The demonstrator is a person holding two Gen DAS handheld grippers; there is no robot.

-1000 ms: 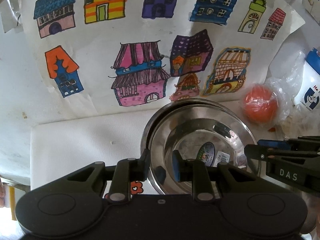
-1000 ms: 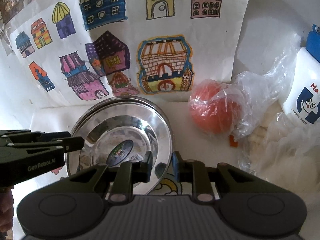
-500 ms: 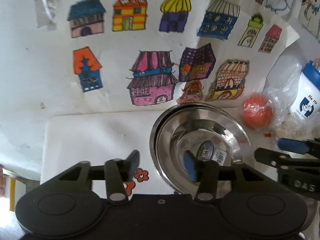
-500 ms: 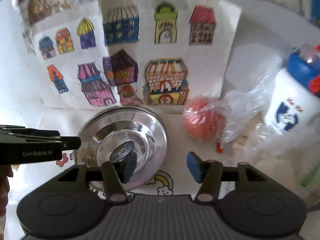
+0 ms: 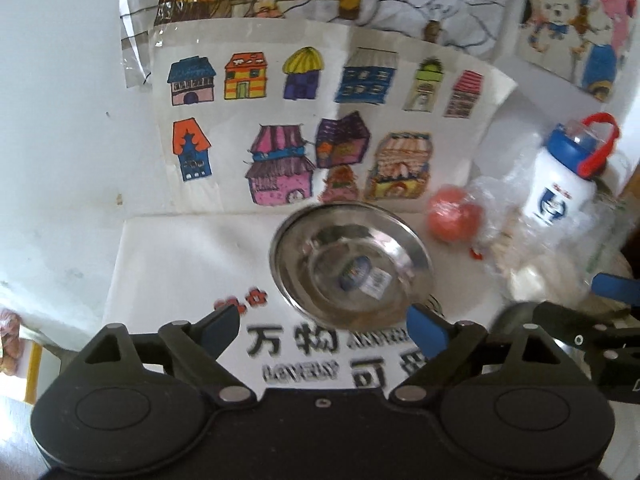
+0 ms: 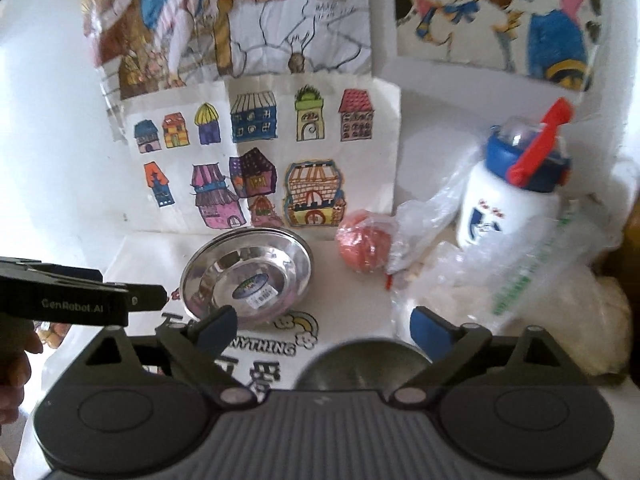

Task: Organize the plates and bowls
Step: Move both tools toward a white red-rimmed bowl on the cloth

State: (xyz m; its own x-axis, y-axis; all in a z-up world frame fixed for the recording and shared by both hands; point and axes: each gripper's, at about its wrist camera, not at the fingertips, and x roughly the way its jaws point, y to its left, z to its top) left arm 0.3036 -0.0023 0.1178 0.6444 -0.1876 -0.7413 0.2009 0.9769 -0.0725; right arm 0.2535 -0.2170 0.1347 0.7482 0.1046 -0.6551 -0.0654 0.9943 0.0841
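Observation:
A stack of shiny steel plates point(image 5: 352, 264) with a label in the top one rests on the white printed mat by the wall; it also shows in the right wrist view point(image 6: 246, 280). My left gripper point(image 5: 326, 330) is open and empty, hovering just in front of the stack. My right gripper point(image 6: 324, 326) is open and empty, to the right of and nearer than the stack. Another steel dish point(image 6: 362, 364) lies just below the right gripper, partly hidden by it.
An orange ball in a clear bag point(image 6: 362, 246), a white bottle with a blue lid point(image 6: 512, 196) and crumpled plastic bags point(image 6: 532, 292) crowd the right. Children's drawings point(image 5: 304, 128) cover the wall behind. The mat's left edge point(image 5: 116, 264) drops off.
Both grippers opened, letting go of the plate rim, and pulled back and up from the stack. The stack now sits farther away in both views.

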